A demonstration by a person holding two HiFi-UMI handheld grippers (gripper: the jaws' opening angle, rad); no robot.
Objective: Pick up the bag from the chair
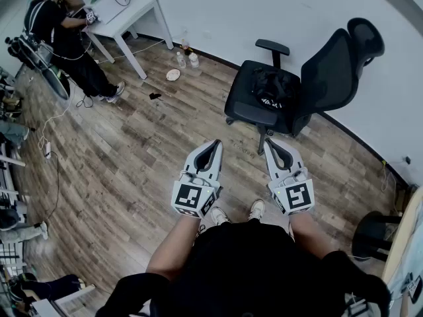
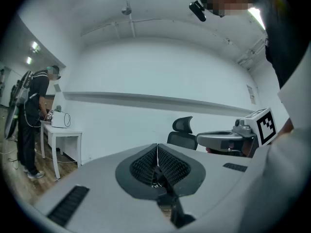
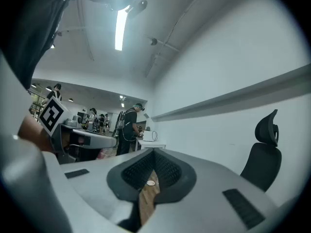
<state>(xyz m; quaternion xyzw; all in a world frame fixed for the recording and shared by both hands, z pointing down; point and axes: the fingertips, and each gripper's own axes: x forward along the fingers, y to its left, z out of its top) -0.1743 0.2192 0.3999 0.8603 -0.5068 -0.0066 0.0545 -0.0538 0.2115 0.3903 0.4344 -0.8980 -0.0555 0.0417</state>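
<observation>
A black bag (image 1: 269, 90) lies on the seat of a black office chair (image 1: 317, 78) by the white wall, in the head view. Both grippers are held level in front of the person, short of the chair and apart from it. My left gripper (image 1: 216, 144) is shut with nothing in it, and my right gripper (image 1: 269, 142) is likewise shut and empty. In the left gripper view the jaws (image 2: 157, 149) meet, and the chair's headrest (image 2: 182, 125) shows beyond them. The right gripper view has the closed jaws (image 3: 154, 154) and the chair's back (image 3: 265, 157) at the right.
A white table (image 1: 122, 12) stands at the far left with a person in black (image 1: 63, 35) beside it. Bottles (image 1: 187, 59) and a small dish (image 1: 172, 74) sit on the wooden floor near the wall. Cables trail at the left. A stool base (image 1: 370, 236) is at the right.
</observation>
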